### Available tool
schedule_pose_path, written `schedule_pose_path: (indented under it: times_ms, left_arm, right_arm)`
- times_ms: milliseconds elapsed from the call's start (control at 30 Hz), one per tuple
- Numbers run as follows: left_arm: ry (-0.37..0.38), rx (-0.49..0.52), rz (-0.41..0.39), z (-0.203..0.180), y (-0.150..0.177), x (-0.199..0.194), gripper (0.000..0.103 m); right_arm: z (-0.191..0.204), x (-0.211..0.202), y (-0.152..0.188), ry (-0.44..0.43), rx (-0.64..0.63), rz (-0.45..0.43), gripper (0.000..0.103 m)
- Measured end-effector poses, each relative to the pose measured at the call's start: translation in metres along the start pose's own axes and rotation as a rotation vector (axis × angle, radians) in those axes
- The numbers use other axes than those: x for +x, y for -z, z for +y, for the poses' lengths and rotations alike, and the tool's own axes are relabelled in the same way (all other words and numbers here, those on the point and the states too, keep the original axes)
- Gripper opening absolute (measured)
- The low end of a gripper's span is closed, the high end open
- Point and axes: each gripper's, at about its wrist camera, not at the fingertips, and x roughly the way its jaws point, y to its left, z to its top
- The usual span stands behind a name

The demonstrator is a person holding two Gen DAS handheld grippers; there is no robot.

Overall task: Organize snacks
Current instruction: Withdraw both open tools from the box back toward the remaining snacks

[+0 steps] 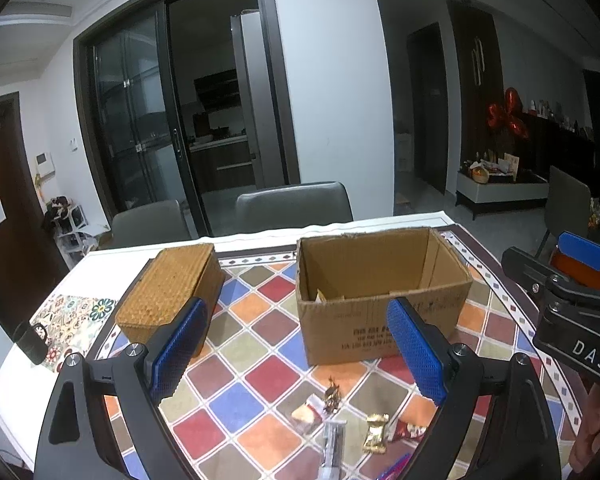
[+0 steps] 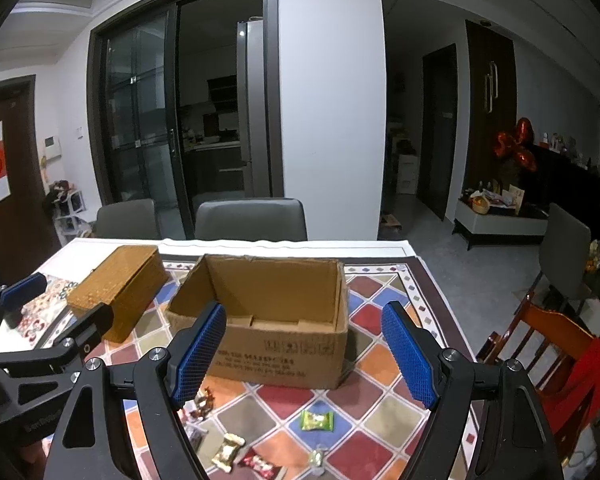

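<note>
An open cardboard box (image 1: 380, 312) (image 2: 276, 344) stands on the chequered tablecloth. Several wrapped snacks lie in front of it: a gold one (image 1: 376, 432) (image 2: 228, 450), a red one (image 1: 410, 430) (image 2: 260, 464), a green one (image 2: 317, 420), a small dark one (image 1: 332, 396) (image 2: 204, 400). My left gripper (image 1: 296, 350) is open and empty, above the snacks, short of the box. My right gripper (image 2: 306, 354) is open and empty, over the snacks, facing the box. Each gripper shows at the edge of the other's view.
A woven wicker box (image 1: 172, 284) (image 2: 118, 290) with its lid shut stands left of the cardboard box. Grey chairs (image 1: 294, 202) stand behind the table. A wooden chair with red cloth (image 2: 560, 360) is at the right. A dark mug (image 1: 30, 338) sits at the left edge.
</note>
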Motion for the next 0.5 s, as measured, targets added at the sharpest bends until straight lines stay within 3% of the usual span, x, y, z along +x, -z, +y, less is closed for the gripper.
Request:
schedule_pose_path:
  times_ms: [500]
  left_arm:
    - [0.011,0.006,0.053,0.013,0.049,-0.019,0.092]
  right_arm:
    - [0.024,-0.02,0.042,-0.01,-0.033,0.058,0.081]
